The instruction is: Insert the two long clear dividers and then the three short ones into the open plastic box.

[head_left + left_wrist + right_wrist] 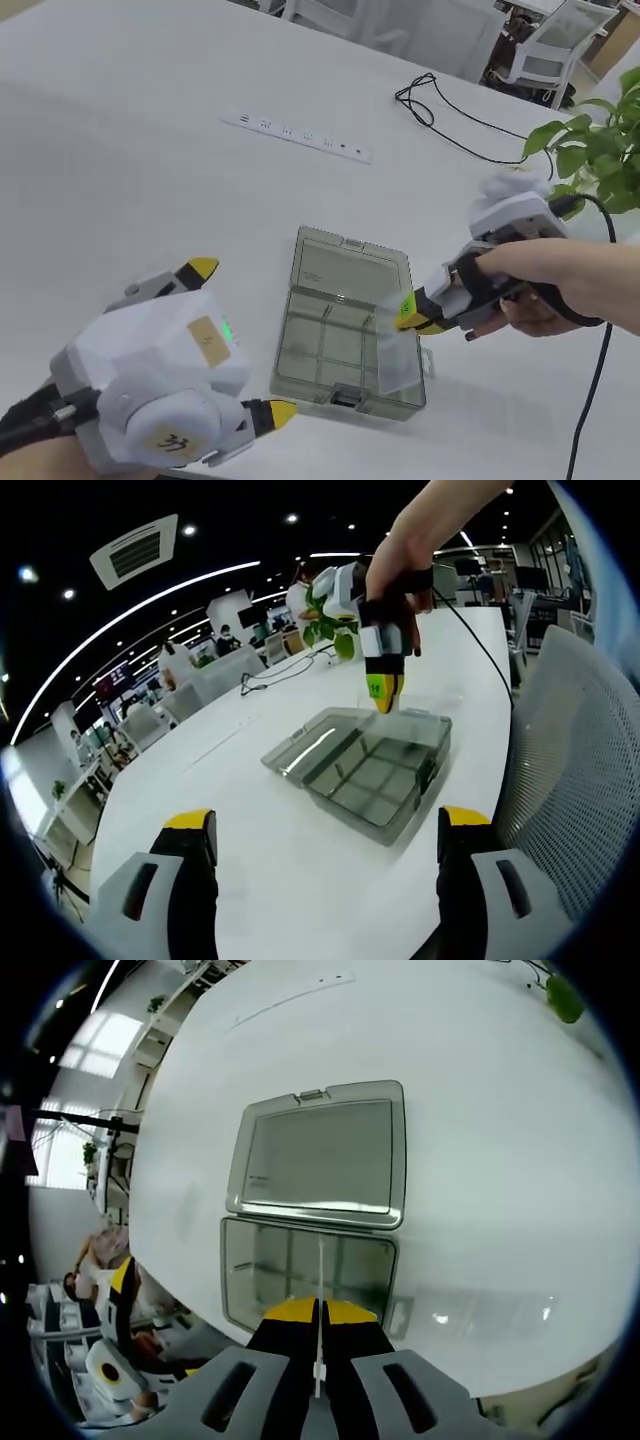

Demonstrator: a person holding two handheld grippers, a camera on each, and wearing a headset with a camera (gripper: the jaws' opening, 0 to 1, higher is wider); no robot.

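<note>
Progress looks well past the halfway mark, judging by the open plastic box. Its base, directly under and ahead of the right claw, already carries a grid of clear walls crossing each other. How many of the five are seated cannot be counted for certain, since the clear walls blur together. The right claw is clamped on a clear divider, which hangs from its tips down into the end of the base nearest that claw. The divider runs across the box's shorter direction, so it is probably one of the short ones. Whether its lower edge is already in its slots cannot be told.

The lid lies flat, hinged back on the far side of the base from this claw. The left claw has its jaws spread and empty, hovering above the tabletop, with the box ahead of it and off to one side.

Left to do: press this divider home, then any remaining pieces.
</note>
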